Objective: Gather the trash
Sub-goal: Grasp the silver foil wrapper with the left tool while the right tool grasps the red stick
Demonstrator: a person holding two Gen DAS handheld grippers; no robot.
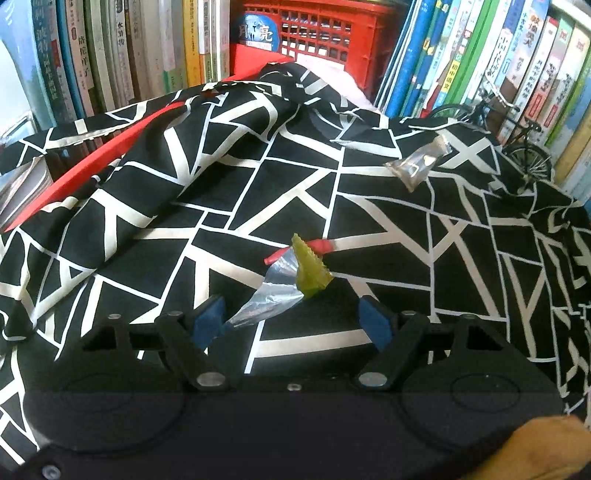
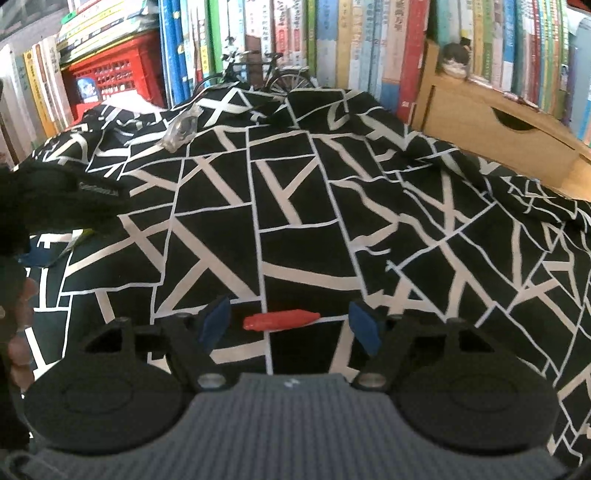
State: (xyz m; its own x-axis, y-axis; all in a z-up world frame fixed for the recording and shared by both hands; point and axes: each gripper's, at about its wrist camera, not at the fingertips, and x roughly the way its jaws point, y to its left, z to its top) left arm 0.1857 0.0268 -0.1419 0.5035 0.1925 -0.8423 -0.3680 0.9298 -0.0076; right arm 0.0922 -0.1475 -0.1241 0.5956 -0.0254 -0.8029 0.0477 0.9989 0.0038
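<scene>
A crumpled wrapper [image 1: 291, 280], silver and green with a red edge, lies on the black-and-white patterned cloth [image 1: 147, 258]. My left gripper [image 1: 291, 324] is open just in front of it, and the wrapper's silver tail reaches in beside the left blue pad [image 1: 208, 323] with no pad pressing it. A small red wrapper piece [image 2: 280, 320] lies on the cloth [image 2: 295, 203] between the blue pads of my open right gripper [image 2: 290, 324], touching neither. A clear crumpled wrapper [image 1: 417, 162] [image 2: 181, 129] sits farther back on the cloth.
Rows of upright books line the back. A red crate [image 1: 317, 29] [image 2: 110, 81] and a toy bicycle [image 1: 517, 140] [image 2: 266, 74] stand among them. A wooden box [image 2: 498, 136] sits at the right. The left gripper's body [image 2: 55, 199] and a hand [image 2: 18, 332] show at the right view's left edge.
</scene>
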